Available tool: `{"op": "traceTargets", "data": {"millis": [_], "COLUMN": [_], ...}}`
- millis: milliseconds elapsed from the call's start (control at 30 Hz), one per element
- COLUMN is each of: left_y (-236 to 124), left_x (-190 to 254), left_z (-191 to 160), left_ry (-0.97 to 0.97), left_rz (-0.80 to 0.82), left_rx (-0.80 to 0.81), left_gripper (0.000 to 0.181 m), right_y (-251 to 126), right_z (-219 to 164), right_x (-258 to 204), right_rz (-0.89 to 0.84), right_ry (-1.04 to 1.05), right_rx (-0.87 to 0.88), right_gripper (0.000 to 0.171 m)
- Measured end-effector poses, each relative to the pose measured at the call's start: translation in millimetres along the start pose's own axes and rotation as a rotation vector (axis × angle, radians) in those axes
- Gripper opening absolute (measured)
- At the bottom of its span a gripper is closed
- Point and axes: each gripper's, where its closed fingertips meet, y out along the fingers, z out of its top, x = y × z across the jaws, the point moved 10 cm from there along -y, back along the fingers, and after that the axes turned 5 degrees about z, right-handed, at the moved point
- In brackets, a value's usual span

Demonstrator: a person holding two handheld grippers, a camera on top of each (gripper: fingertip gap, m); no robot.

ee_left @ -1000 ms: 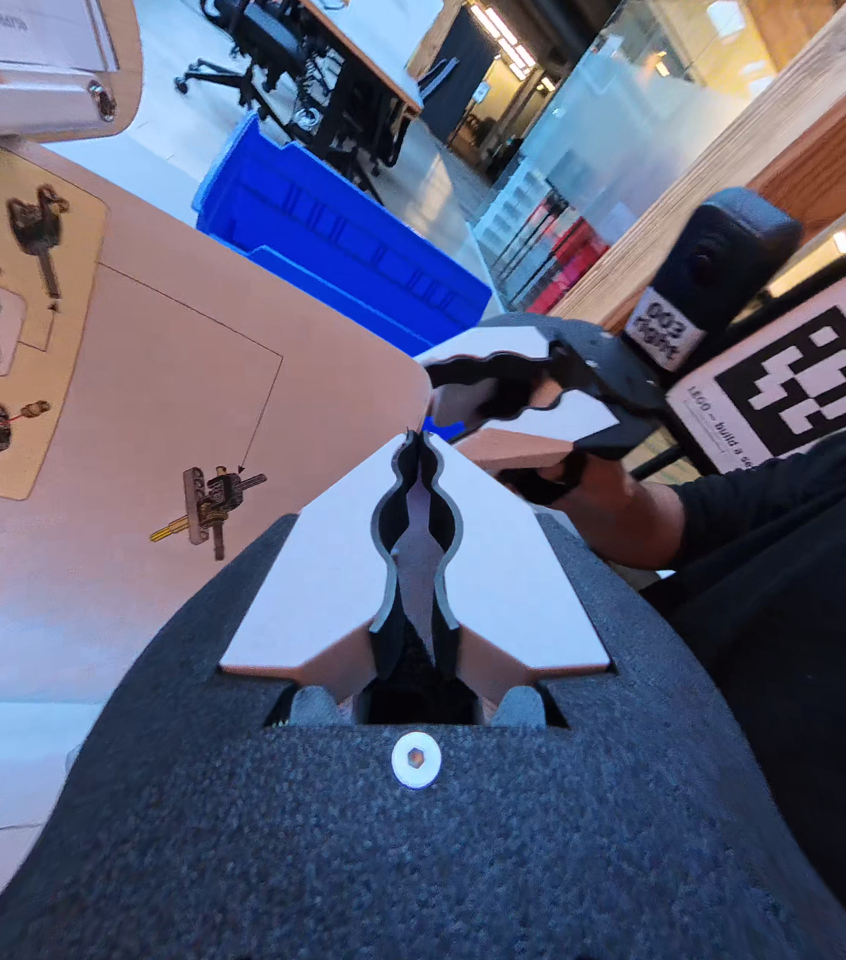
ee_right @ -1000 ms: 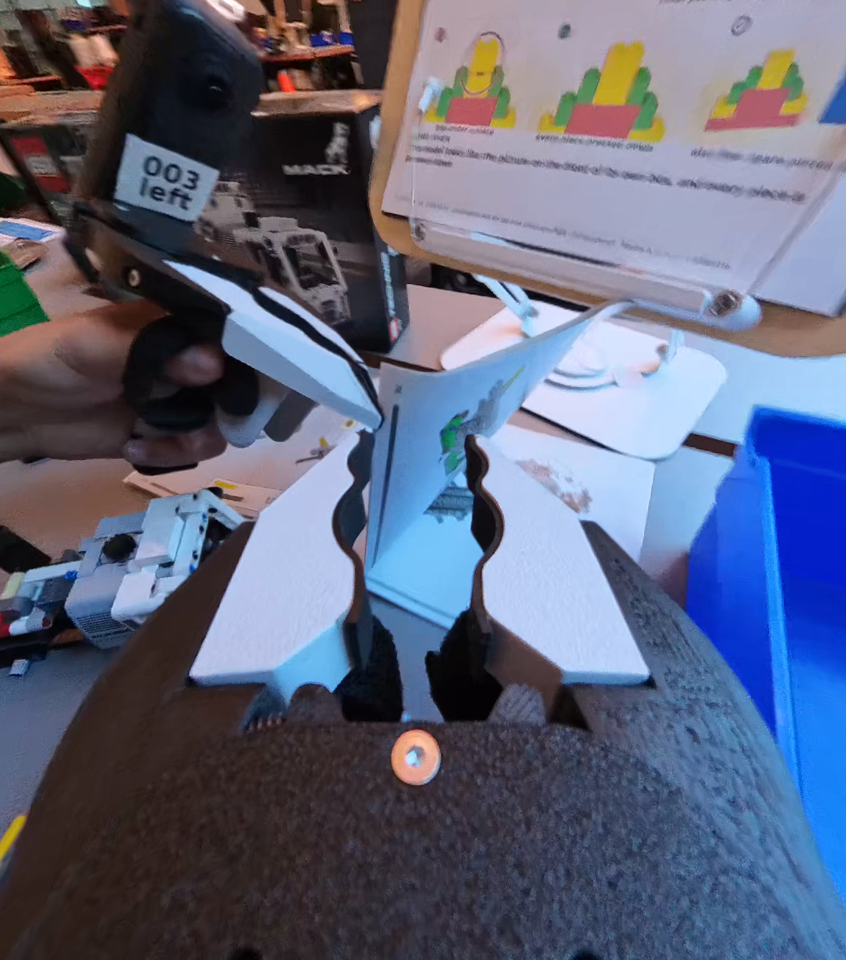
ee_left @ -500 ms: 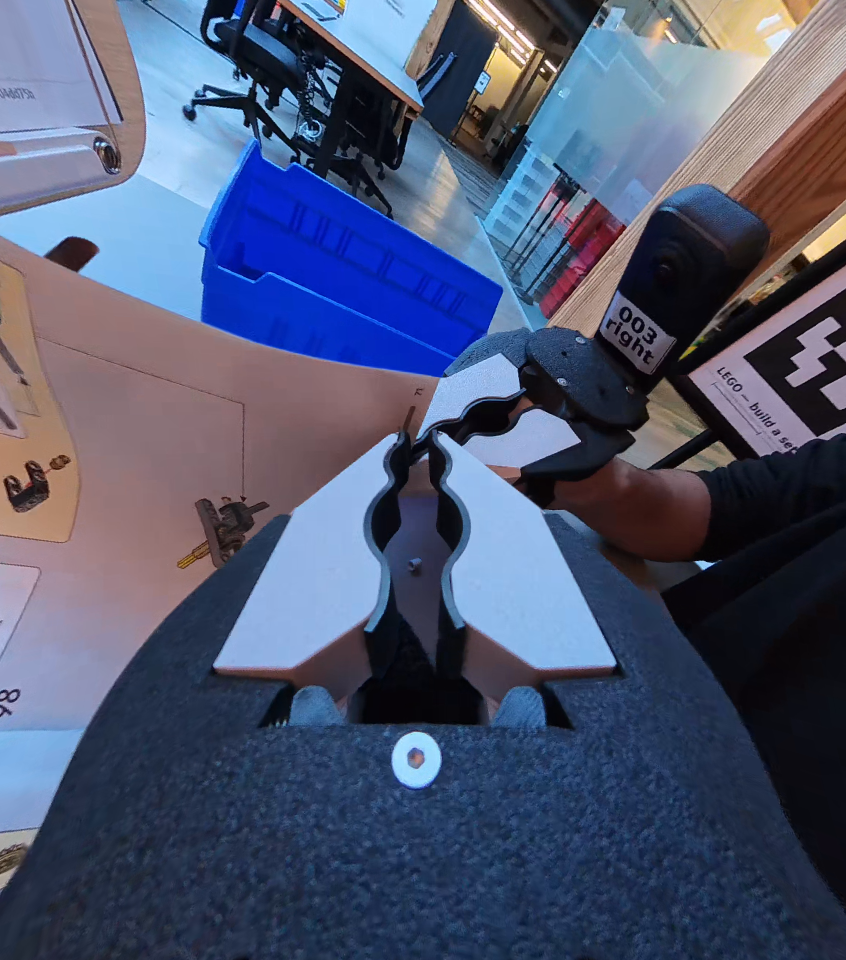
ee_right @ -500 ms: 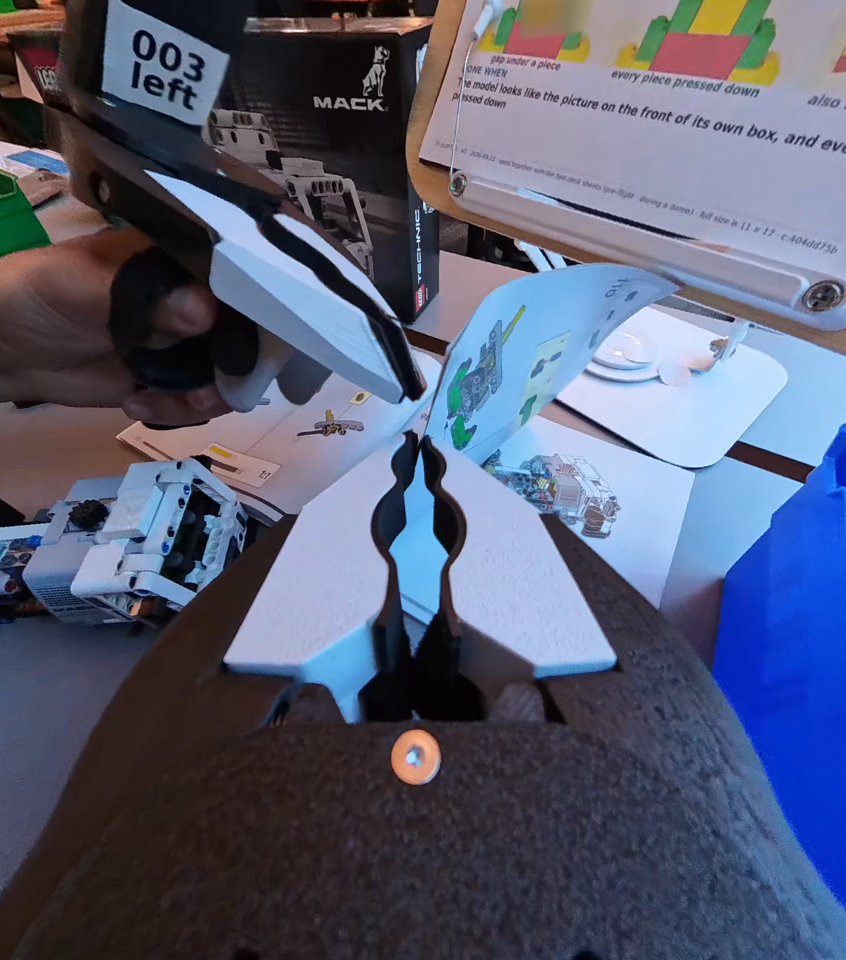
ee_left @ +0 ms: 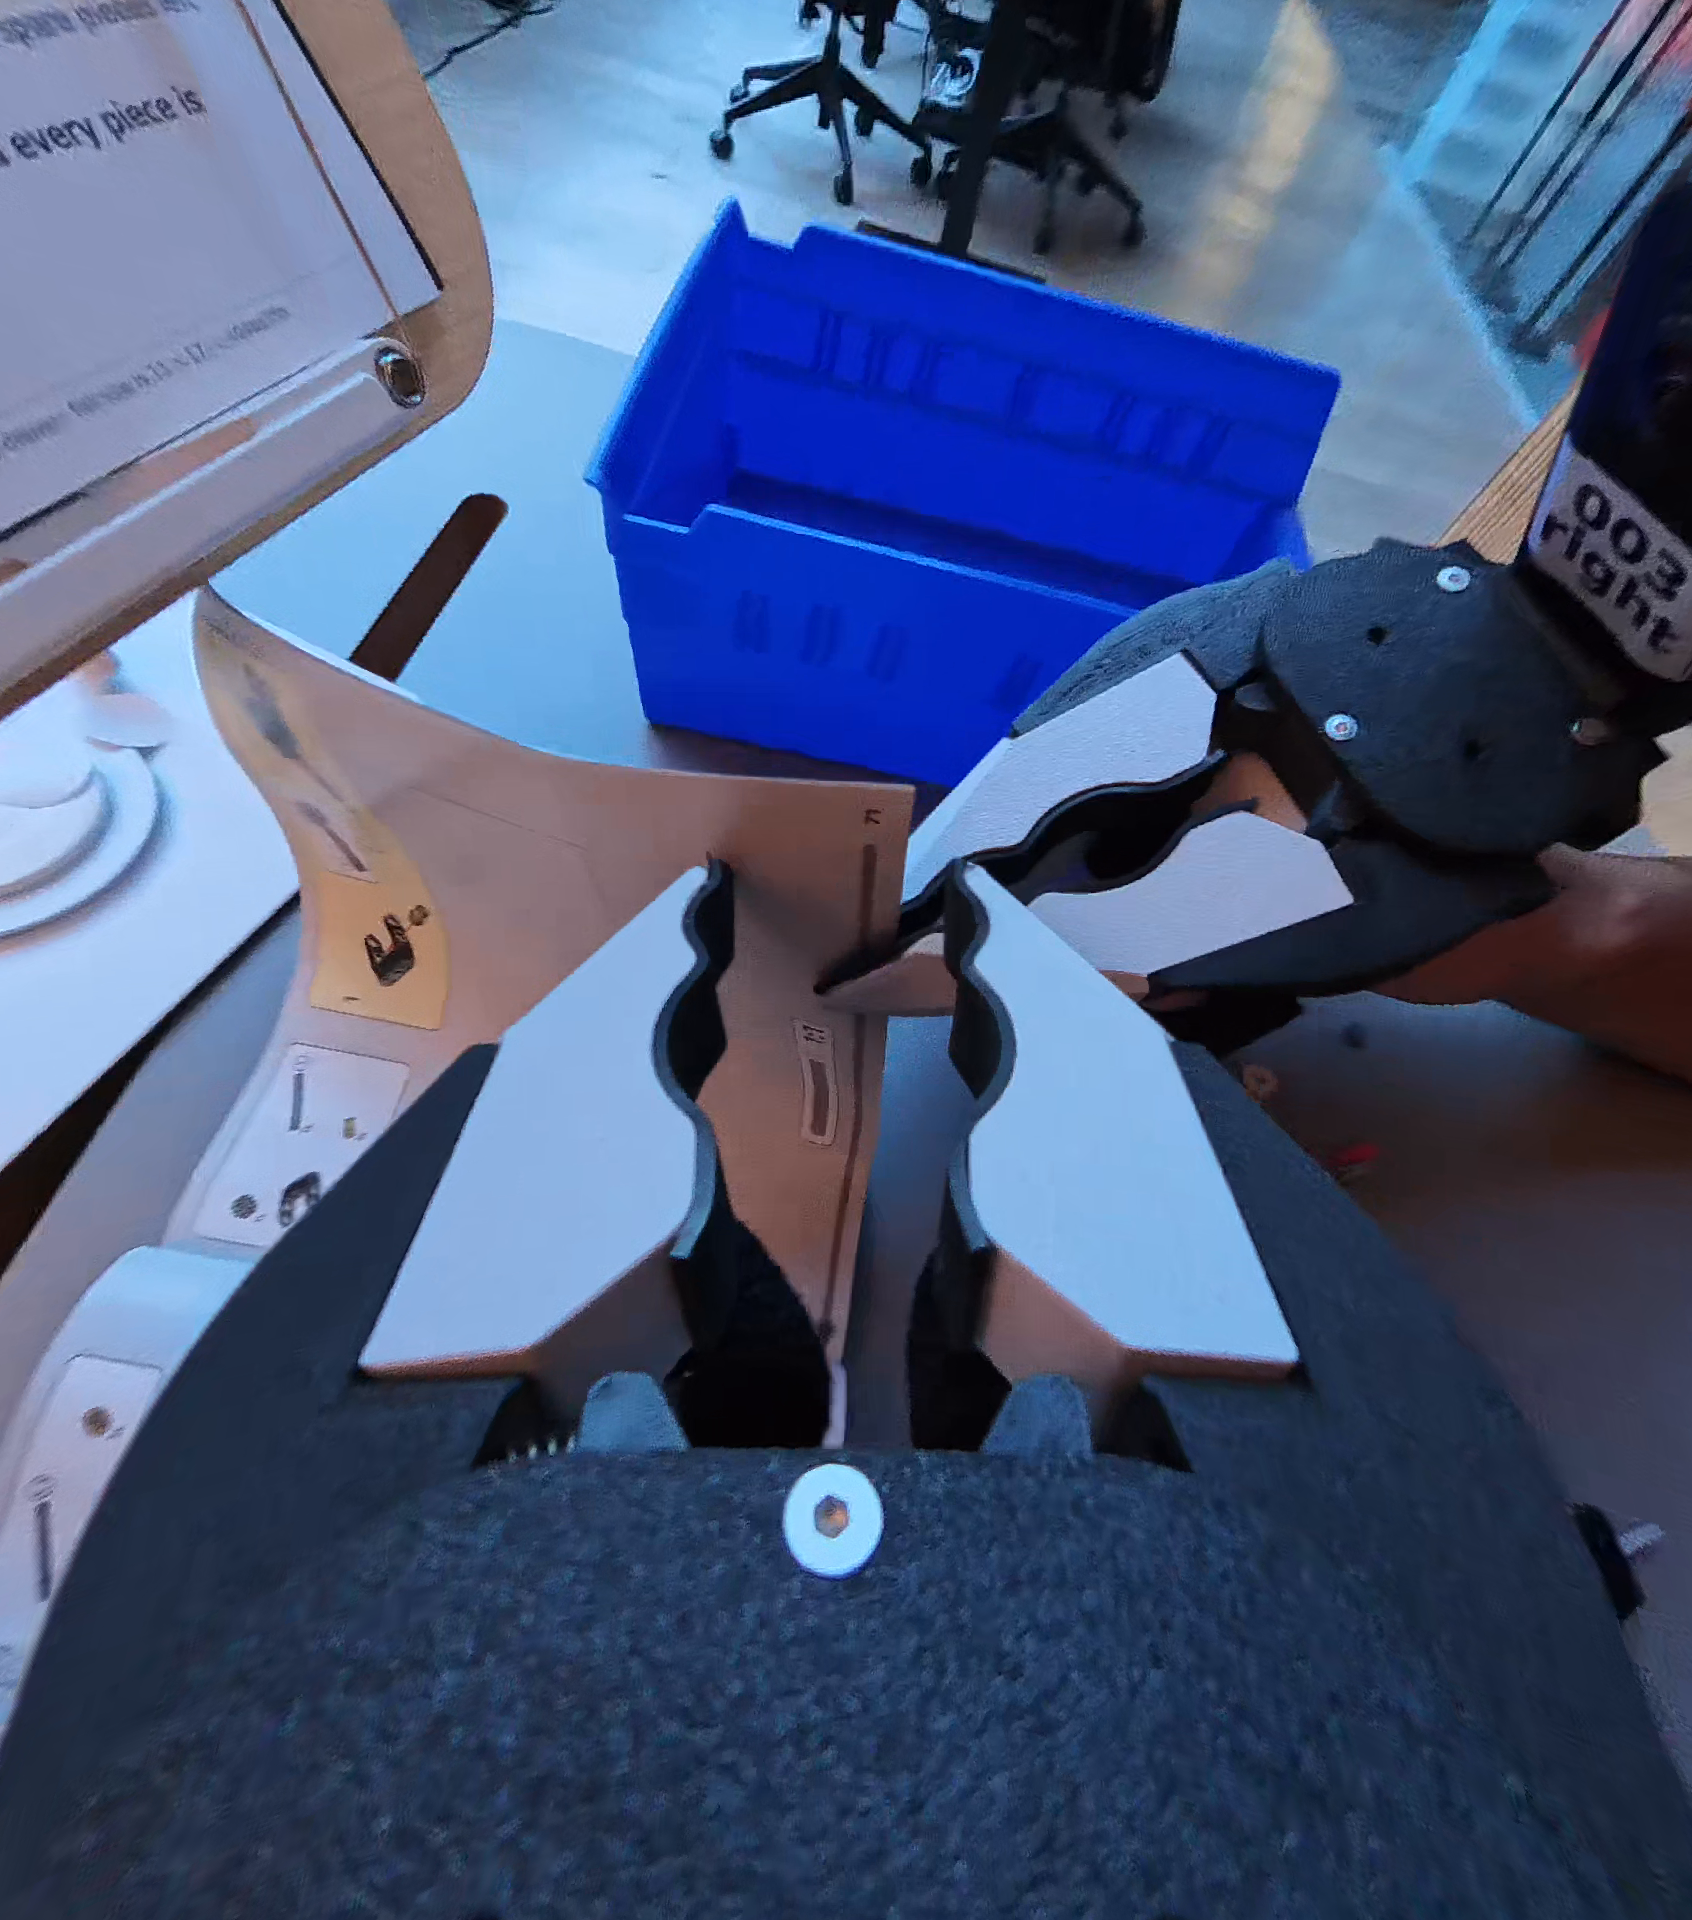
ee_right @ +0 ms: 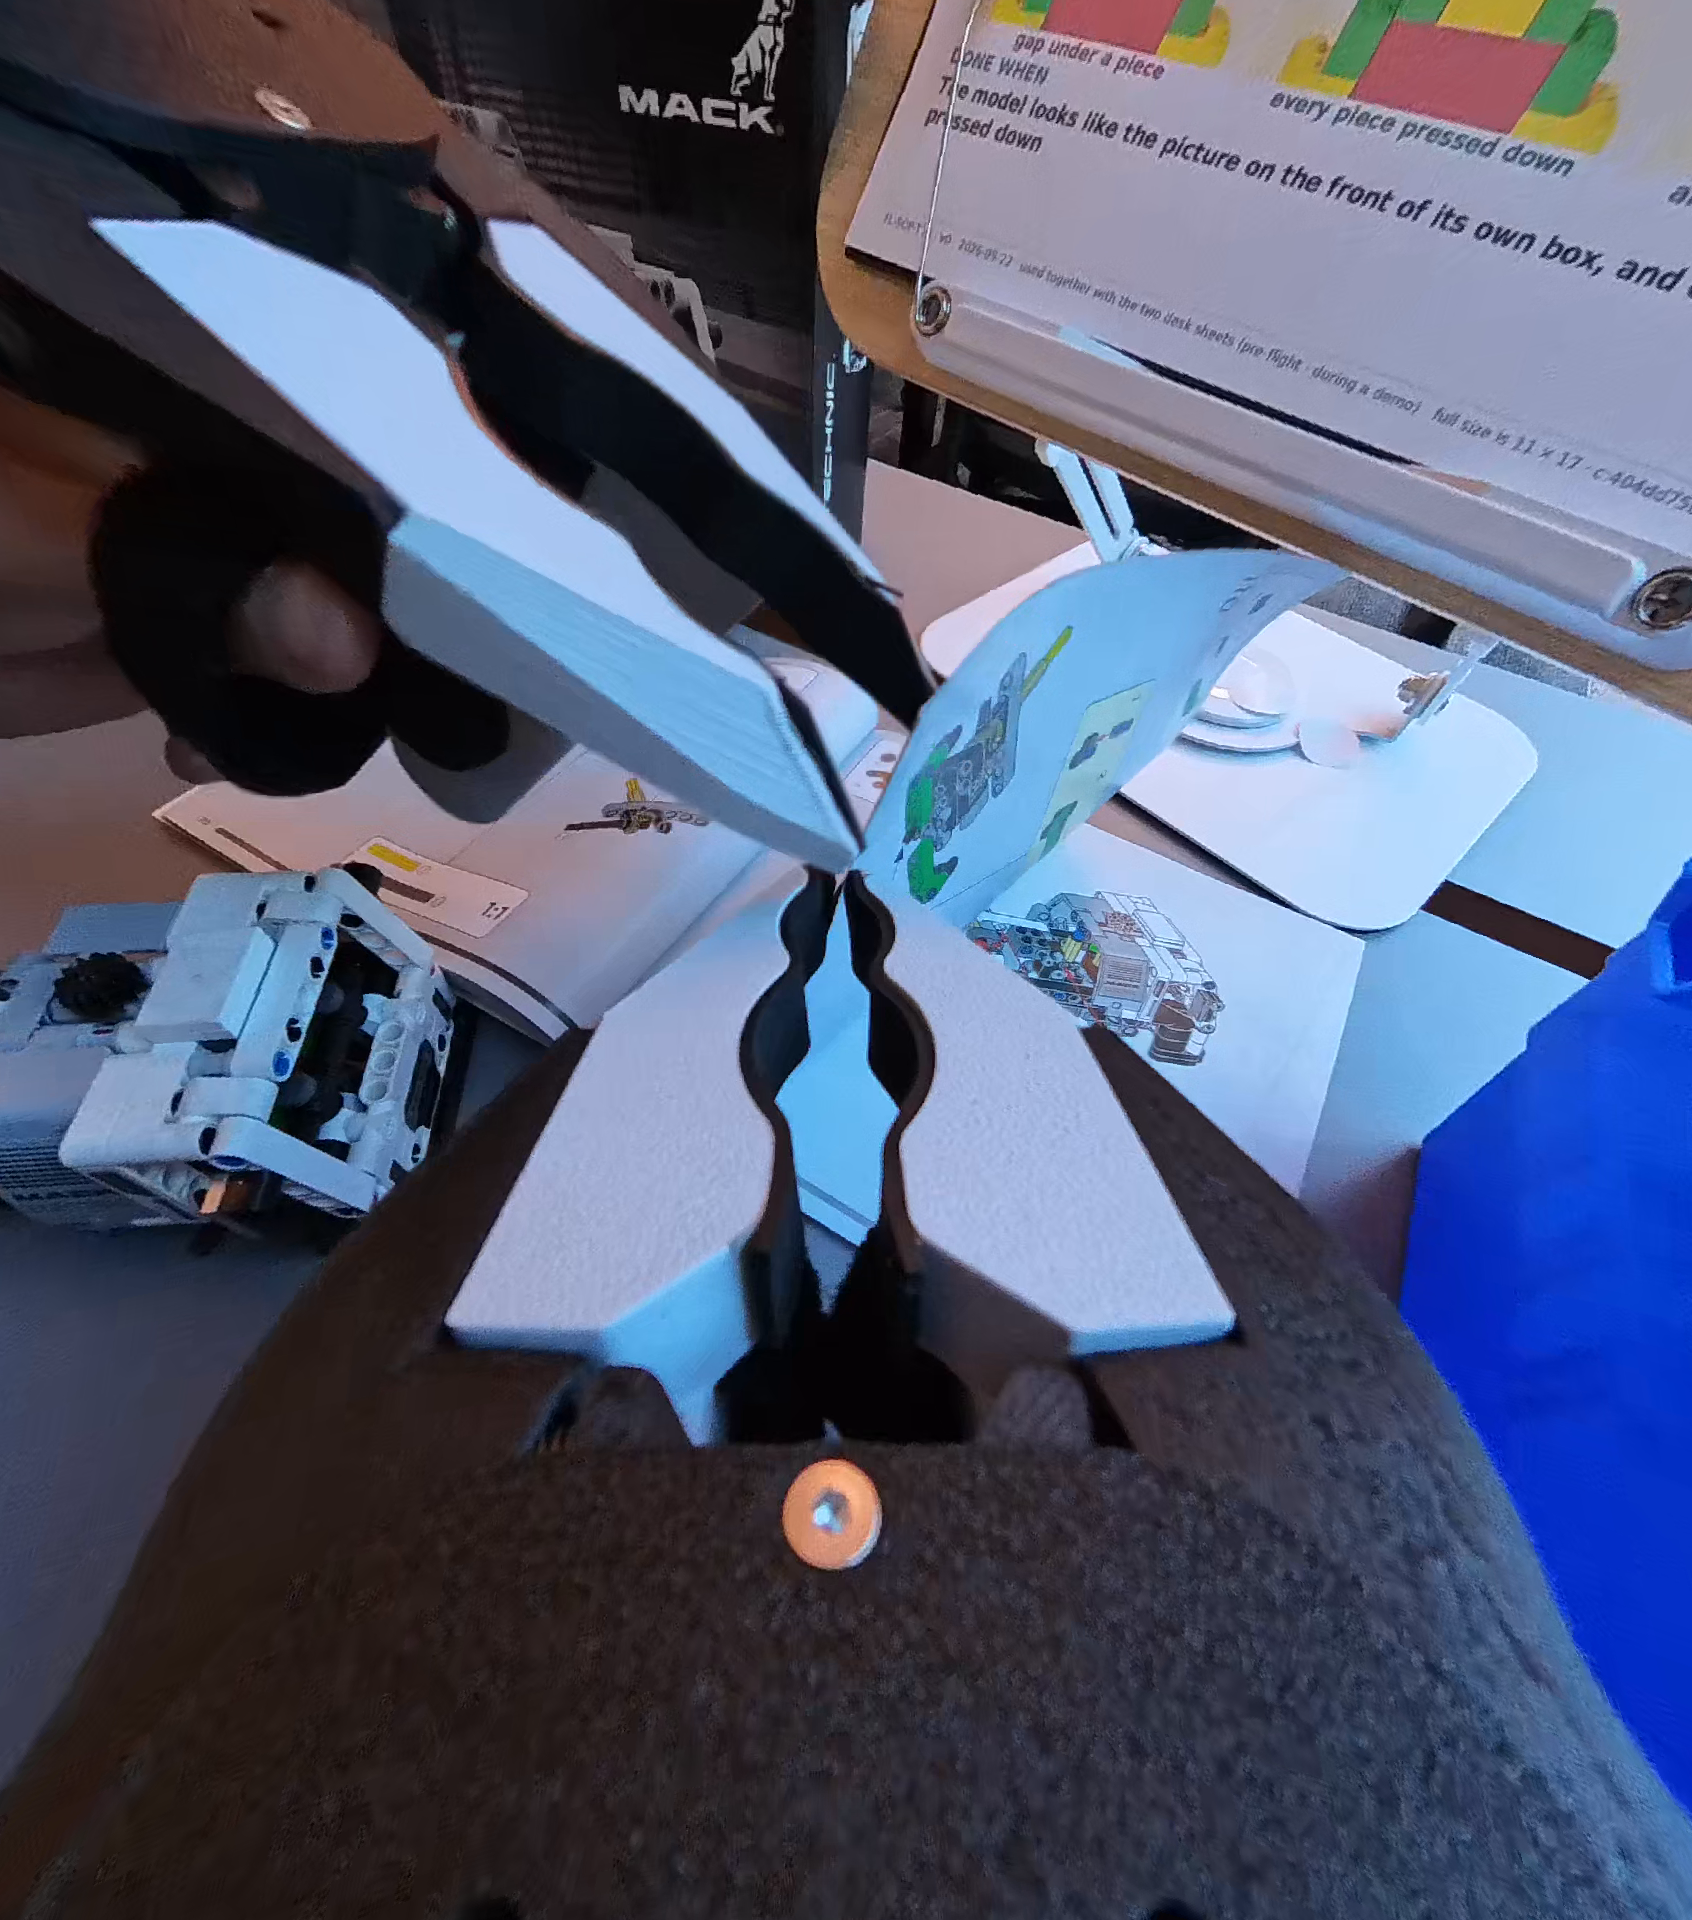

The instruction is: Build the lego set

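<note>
Fingers of the right gripper (ee_right: 844,883) are pinched on a lifted page (ee_right: 1060,727) of the instruction booklet (ee_right: 1133,997) at frame centre. Left gripper (ee_left: 837,904) fingers are parted around that page. A partly built lego model (ee_right: 198,1049) lies on the surface (ee_right: 94,1403) at left, a blue bin (ee_left: 925,499) farther back.

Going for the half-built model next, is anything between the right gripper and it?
Nothing visible lies between the right gripper and the model, but it is shut on the lifted booklet page.
</note>
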Motion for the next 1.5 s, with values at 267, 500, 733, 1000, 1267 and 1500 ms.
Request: {"op": "traceTargets", "data": {"millis": [267,500,733,1000,1267,1500], "left_y": [0.2,-2.4,-4.2,-1.8,-5.9,-3.1], "left_x": [5.1,4.6,1.0,3.8,4.4,1.5], "left_z": [2.7,0.9,0.4,1.1,2.0,-0.7], "left_ry": [0.051,0.061,0.048,0.027,0.040,0.050], "left_rz": [0.082,0.040,0.051,0.061,0.015,0.040], "left_rx": [-0.033,-0.019,-0.010,-0.003,0.025,0.031], "left_gripper": [0.029,0.024,0.021,0.031,0.012,0.000], "right_y": [-0.5,-1.7,-1.7,-0.9,-2.6,-1.9], "right_z": [0.8,0.4,0.2,0.5,0.3,-1.2], "right_x": [-0.8,0.8,-0.3,-2.0,0.3,-1.7], "right_rz": [-0.005,-0.001,0.000,0.000,0.004,0.012], "right_ry": [-0.001,0.005,0.000,-0.007,0.006,-0.009], "right_rx": [0.000,-0.002,-0.006,-0.010,-0.003,-0.007], "right_gripper": [0.002,0.002,0.001,0.001,0.003,0.005]}}
